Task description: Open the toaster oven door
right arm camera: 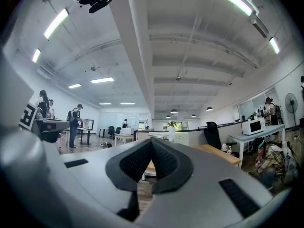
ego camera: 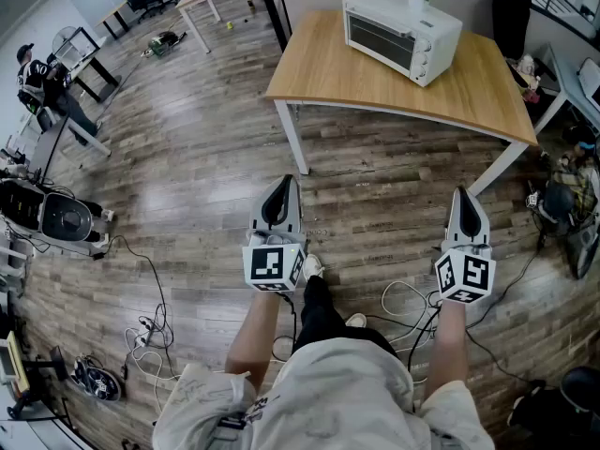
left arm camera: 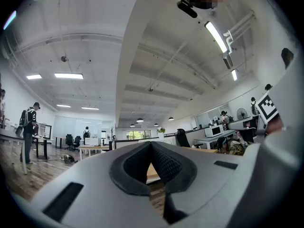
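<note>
No readable text, toaster oven (ego camera: pixel 403 34) panel markings too small

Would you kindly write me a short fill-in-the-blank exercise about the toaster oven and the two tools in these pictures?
1. The toaster oven on the wooden table is ____ in colour.
2. Its door is ____.
3. The left tool and the right tool are held above the ____, away from the table.
4. The jaws of both tools are ____, with nothing between them.

Missing words: white; closed; floor; shut.
</note>
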### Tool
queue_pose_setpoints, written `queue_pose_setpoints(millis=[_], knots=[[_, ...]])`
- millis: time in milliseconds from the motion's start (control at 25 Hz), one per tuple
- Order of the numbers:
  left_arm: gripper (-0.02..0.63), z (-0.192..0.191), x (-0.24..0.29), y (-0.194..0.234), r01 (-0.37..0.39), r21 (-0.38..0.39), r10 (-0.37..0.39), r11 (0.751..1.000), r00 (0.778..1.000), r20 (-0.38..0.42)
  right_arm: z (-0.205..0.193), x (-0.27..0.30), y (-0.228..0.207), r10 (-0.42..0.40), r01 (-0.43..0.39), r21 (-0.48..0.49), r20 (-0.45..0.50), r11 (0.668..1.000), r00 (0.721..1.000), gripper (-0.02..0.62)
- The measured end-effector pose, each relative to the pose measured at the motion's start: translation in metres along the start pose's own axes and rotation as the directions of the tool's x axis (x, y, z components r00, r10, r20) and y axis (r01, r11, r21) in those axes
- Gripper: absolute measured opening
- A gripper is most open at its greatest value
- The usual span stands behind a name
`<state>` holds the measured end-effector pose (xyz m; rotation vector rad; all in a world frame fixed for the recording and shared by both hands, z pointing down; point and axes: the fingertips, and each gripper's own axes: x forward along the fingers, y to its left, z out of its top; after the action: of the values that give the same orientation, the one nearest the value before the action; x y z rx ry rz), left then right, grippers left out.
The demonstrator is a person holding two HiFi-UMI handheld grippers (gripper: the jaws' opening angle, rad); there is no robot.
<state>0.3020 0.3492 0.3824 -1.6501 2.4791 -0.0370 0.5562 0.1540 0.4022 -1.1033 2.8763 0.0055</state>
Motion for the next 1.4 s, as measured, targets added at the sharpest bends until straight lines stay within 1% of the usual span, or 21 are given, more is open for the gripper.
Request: queue_pose_setpoints(millis=[360, 480, 560, 680, 760, 840, 880, 960, 1040, 1160, 1400], knots=[[0.014, -0.009, 0.003, 0.005, -0.011, -0.02, 0.01, 1.0, 1.0, -0.021, -0.005, 0.015, 0.005, 0.016, -0.016, 0.008, -0.016, 1.0, 1.0, 0.023], [0.014, -0.012, 0.006, 0.012, -0.024, -0.025, 0.023, 0.999, 0.999, -0.027, -0.004, 0.021, 0.007, 0.01, -0.01, 0.042, 0.013, 0.999, 1.0, 0.023], [0.014, -0.014, 0.008, 0.017, -0.025, -0.032, 0.024, 0.999, 0.999, -0.031, -0.002, 0.026, 0.015, 0.033, -0.035, 0.051, 0.037, 0.998, 0.999, 0.023], [0.014, -0.017, 0.013, 0.027, -0.028, -0.034, 0.027, 0.999, 0.999, -0.039, -0.005, 0.039, 0.03, 0.066, -0.067, 0.017, 0.03, 0.998, 0.997, 0.023], [0.014, -0.018, 0.017, 0.033, -0.038, -0.033, 0.036, 0.999, 0.998, -0.043, -0.006, 0.049, 0.037, 0.074, -0.074, 0.011, 0.027, 0.997, 0.997, 0.023], [0.014, -0.019, 0.021, 0.039, -0.053, -0.031, 0.051, 0.998, 0.998, -0.044, -0.006, 0.058, 0.039, 0.072, -0.073, 0.026, 0.029, 0.997, 0.997, 0.025], [0.014, -0.019, 0.022, 0.042, -0.064, -0.029, 0.062, 0.998, 0.997, -0.043, -0.007, 0.062, 0.039, 0.075, -0.076, 0.037, 0.029, 0.996, 0.997, 0.032], [0.014, -0.022, 0.024, 0.049, -0.085, -0.025, 0.083, 0.996, 0.996, -0.042, -0.01, 0.07, 0.042, 0.093, -0.095, 0.048, 0.029, 0.994, 0.995, 0.106], [0.014, -0.029, 0.026, 0.055, -0.099, -0.024, 0.097, 0.995, 0.994, -0.049, -0.016, 0.077, 0.044, 0.108, -0.109, 0.04, 0.016, 0.993, 0.994, 0.147], [0.014, -0.039, 0.029, 0.065, -0.121, -0.038, 0.119, 0.992, 0.991, -0.066, -0.026, 0.09, 0.048, 0.116, -0.115, 0.036, -0.015, 0.993, 0.993, 0.177], [0.014, -0.056, 0.037, 0.083, -0.144, -0.055, 0.138, 0.988, 0.985, -0.108, -0.039, 0.115, 0.063, 0.146, -0.144, 0.043, -0.052, 0.989, 0.988, 0.179]])
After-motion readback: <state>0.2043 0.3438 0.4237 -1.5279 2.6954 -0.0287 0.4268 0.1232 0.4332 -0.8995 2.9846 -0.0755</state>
